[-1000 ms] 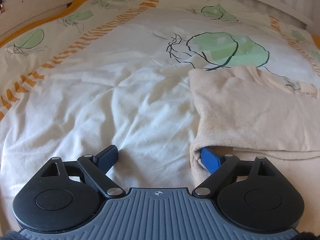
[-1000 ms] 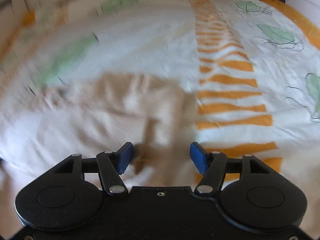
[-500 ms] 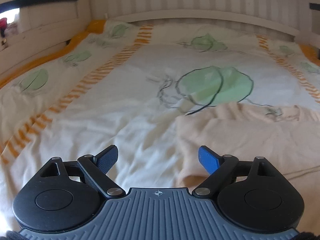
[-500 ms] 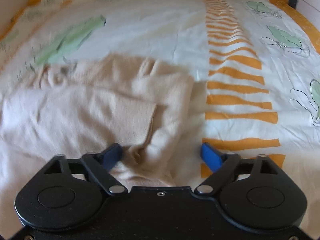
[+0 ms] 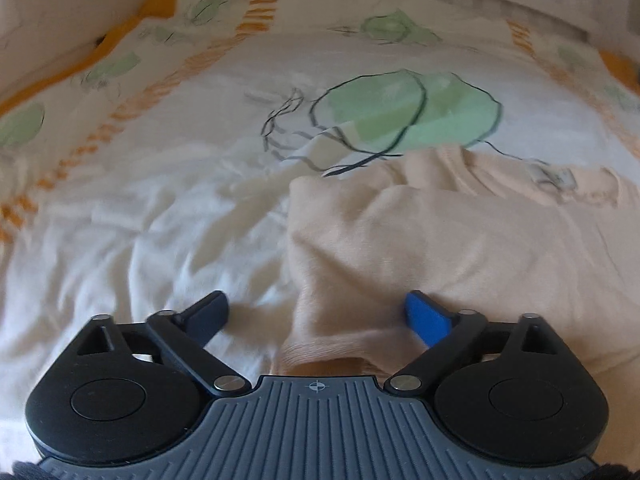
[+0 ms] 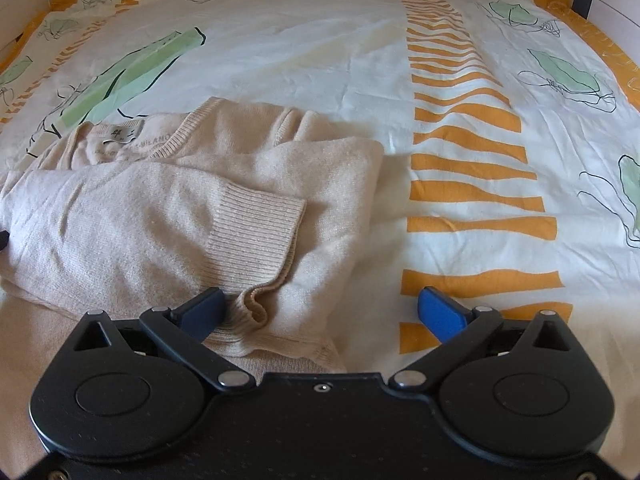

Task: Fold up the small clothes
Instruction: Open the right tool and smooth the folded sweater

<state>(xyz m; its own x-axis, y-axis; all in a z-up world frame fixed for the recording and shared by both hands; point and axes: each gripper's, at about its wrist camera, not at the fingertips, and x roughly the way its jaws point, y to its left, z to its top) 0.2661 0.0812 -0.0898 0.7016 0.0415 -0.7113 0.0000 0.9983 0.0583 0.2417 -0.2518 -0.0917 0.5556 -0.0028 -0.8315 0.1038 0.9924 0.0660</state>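
The sweater [image 6: 192, 208] is soft and cream colored, and it lies partly folded on the bed [image 6: 328, 60], which has a white cover with green leaves and orange stripes. In the right wrist view it fills the side from 9 o'clock down to 6 o'clock. One sleeve is folded across the top, and its ribbed cuff [image 6: 256, 232] sits near the middle. A small label [image 6: 120, 133] shows inside the neck at about 10 o'clock. The right gripper [image 6: 318, 312] has its fingers wide apart, holding nothing, with the sweater's corner lying between them. The left gripper [image 5: 316, 312] is spread wide too. The sweater's edge [image 5: 320, 344] lies between its fingers, but they do not pinch it. The left view is a bit blurry.
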